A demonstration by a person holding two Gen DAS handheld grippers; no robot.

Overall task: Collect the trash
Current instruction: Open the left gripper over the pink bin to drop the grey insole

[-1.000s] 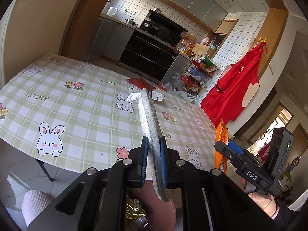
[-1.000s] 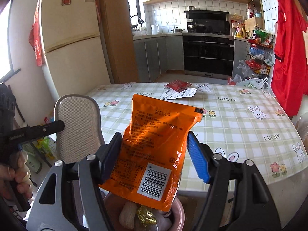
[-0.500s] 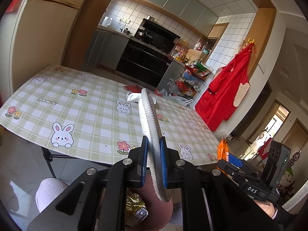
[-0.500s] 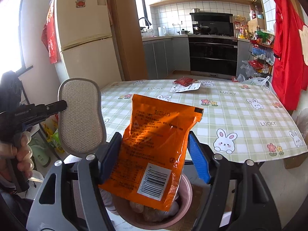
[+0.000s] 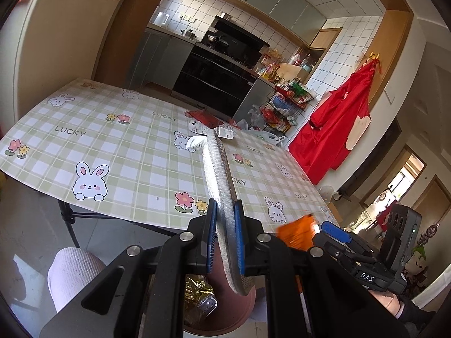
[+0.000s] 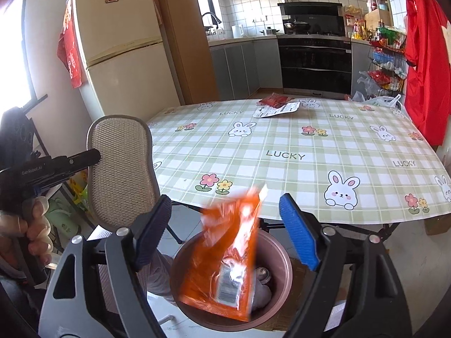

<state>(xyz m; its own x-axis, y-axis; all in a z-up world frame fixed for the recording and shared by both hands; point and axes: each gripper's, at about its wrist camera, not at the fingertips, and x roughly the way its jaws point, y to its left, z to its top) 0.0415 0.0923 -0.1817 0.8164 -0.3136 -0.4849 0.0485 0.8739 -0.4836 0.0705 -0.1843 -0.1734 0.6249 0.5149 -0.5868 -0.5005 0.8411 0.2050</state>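
Note:
My right gripper [image 6: 225, 225] hangs over a brown bin [image 6: 277, 246] below the table edge, its jaws opening. Between them a blurred orange snack bag [image 6: 228, 256] drops into the bin, free of both pads. The bin [image 5: 245, 301] holds gold foil wrappers [image 5: 197, 290]. My left gripper [image 5: 224, 242] is shut on a grey mesh scrubbing pad [image 5: 218, 169], seen edge-on; in the right wrist view that pad [image 6: 121, 169] is at left. A red wrapper [image 6: 274, 100] and a white wrapper [image 6: 277, 109] lie at the table's far side.
The table [image 6: 296, 155] wears a green checked cloth with rabbits. A person's knee [image 5: 70, 273] is below left of the bin. A fridge [image 6: 118, 48] stands at left, a wire rack [image 6: 386, 56] and red apron [image 6: 422, 56] at right.
The right jaws have spread and let go of the orange bag, which now falls into the bin. Both grippers have drawn back from the table. The left keeps its grip on the pad.

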